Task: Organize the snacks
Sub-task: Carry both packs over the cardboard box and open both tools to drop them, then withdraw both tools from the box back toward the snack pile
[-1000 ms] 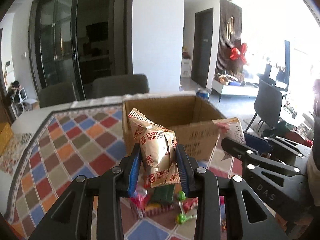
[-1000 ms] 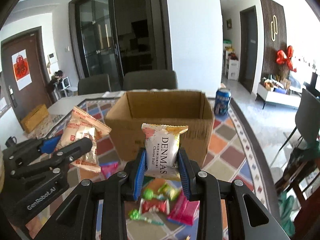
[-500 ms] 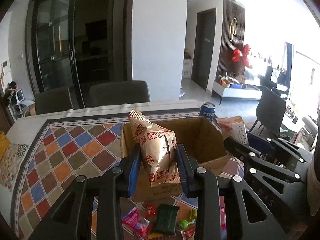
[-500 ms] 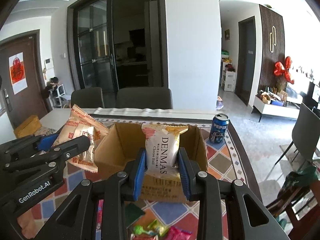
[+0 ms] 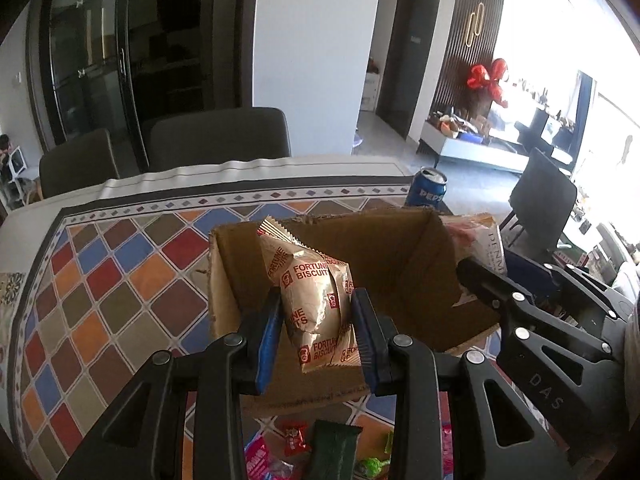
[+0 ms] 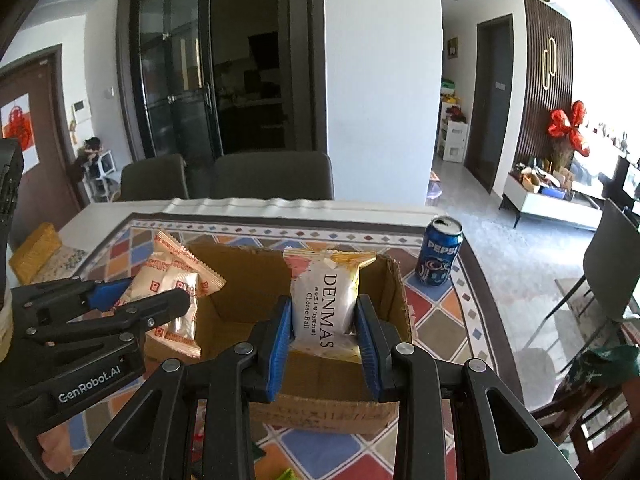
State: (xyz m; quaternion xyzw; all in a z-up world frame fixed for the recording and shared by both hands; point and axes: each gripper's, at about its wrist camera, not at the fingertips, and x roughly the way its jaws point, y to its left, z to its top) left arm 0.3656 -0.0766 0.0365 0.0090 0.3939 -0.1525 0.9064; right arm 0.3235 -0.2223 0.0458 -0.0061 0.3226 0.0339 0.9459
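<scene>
The left tongs (image 5: 316, 320) are clamped on a crinkled golden foil packet printed "Fortune Biscuits" in red (image 5: 316, 300), the blue pads pressing its two sides about halfway up, so that the packet stands upright between them with its serrated top edge well above the fingertips. The packet hangs over the near-left part of an open brown cardboard box (image 5: 400, 248). The right tongs (image 6: 324, 320) grip a white pillow packet with a pink and yellow top, lettered "DENMAS Cheese Ball" (image 6: 324, 304), in the same way: pads on both sides, packet upright, its lower end over the box's near wall (image 6: 328, 404) and its top in front of the box's opening. In the right wrist view the left tongs (image 6: 160, 300) and their golden packet sit just beside the box's left wall.

The box rests on a counter covered with a cloth of coloured diamonds (image 5: 120, 280). A blue Pepsi can (image 6: 440, 256) stands beyond the box's right corner. Loose wrapped sweets in pink, red and green (image 5: 296, 444) lie on the cloth below the left tongs, near side of the box.
</scene>
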